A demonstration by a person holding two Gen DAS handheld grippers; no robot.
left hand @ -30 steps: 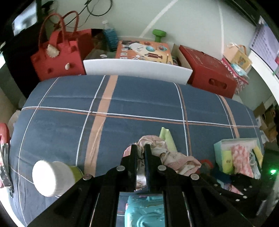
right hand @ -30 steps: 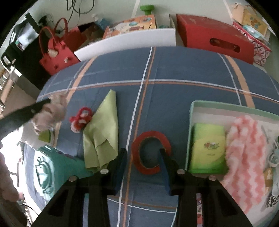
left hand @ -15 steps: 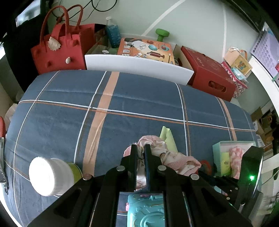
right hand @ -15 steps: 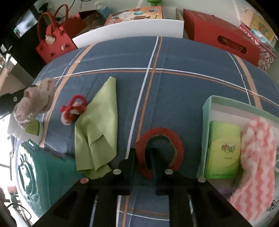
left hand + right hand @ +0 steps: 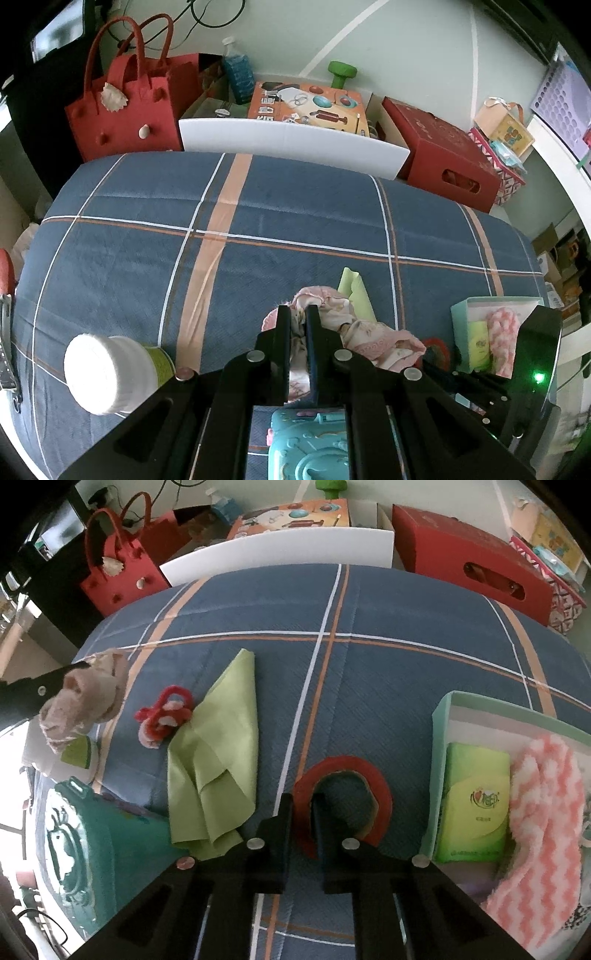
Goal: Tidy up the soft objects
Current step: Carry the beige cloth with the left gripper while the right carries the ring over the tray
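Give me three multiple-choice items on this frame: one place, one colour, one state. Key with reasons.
1. Where is the pink-and-white fuzzy cloth?
A. in the mint box
B. on the teal case
C. in the red bag

2. What colour is the flat cloth on the bedspread?
A. orange
B. light green
C. black

3. What do the right tongs hold?
A. nothing
B. the red ring
C. the white-lidded jar

Key: A, it lies inside the mint box; B, it is plainly light green; C is wrong, B is right: the tongs have just been closing, clamped on the red ring.

Right wrist view: blanket (image 5: 388,686) open 12 o'clock. Blocked: mint box (image 5: 441,738) 3 o'clock, green cloth (image 5: 218,746) 9, teal case (image 5: 92,842) 8.
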